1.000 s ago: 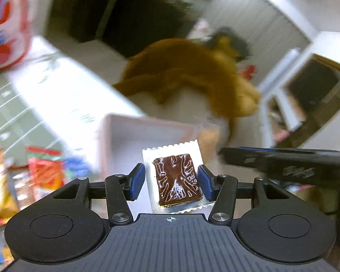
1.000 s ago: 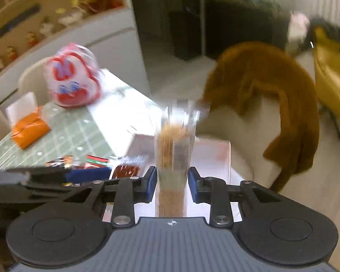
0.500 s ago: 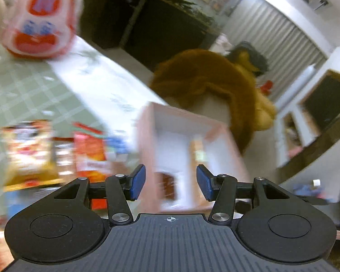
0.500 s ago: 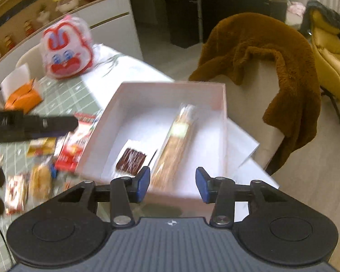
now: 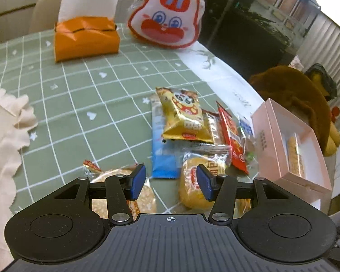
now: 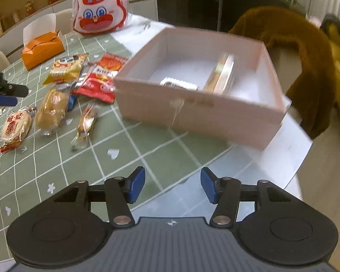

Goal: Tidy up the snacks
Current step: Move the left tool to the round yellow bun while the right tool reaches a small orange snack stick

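Note:
A pink box [image 6: 199,111] stands at the table's right end and holds a long cracker pack [image 6: 222,74] and a small chocolate wafer pack [image 6: 178,83]; the box also shows in the left wrist view [image 5: 281,147]. Loose snacks lie left of it: a yellow panda bag [image 5: 183,115], a red packet [image 5: 231,136], a blue bar [image 5: 163,149], a bread roll [image 5: 199,181] and a round cake [image 6: 14,127]. My left gripper [image 5: 171,181] is open and empty above the roll and blue bar. My right gripper [image 6: 172,187] is open and empty, in front of the box.
An orange tissue box [image 5: 85,36] and a rabbit-face bag [image 5: 167,15] stand at the far side of the green checked tablecloth [image 5: 79,104]. A chair draped with a brown furry coat [image 6: 290,43] is beyond the table's right end. A small caramel-coloured snack [image 6: 86,122] lies near the box.
Both grippers let go of their snacks into the pink box and opened. The left swung back left over the snack pile; the right pulled back from the box.

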Tool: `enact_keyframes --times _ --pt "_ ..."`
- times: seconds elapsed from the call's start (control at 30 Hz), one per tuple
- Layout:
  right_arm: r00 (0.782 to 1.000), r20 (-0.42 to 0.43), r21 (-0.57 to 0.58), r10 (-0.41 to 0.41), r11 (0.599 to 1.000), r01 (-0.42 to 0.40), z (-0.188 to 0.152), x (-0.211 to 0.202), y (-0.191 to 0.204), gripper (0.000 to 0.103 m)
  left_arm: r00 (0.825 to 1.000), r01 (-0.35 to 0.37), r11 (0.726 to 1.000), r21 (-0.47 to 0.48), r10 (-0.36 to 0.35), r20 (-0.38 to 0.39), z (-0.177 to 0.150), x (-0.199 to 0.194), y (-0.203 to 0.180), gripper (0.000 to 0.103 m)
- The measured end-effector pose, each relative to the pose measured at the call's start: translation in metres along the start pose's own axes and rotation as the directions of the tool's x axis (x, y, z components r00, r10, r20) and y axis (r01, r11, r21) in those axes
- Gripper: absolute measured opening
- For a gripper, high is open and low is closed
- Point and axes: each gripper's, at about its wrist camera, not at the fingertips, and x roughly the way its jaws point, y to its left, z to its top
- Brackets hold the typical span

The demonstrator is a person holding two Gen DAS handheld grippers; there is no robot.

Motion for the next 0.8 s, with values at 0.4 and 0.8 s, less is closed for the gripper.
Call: enact_keyframes --times 0.4,0.8 --pt "1.000 -0.002 -0.038 0.020 0.999 -0.020 -0.005 -0.008 0.025 0.057 0.998 0.026 0.995 0.096 -0.020 -0.059 -0.007 0.051 -0.036 0.061" --pt "1.000 -0.019 -0.109 0.018 0.994 -0.020 0.004 0.006 0.068 0.057 0.985 0.143 0.979 0.145 -0.127 -0.116 -0.034 0.048 -0.040 0.052"
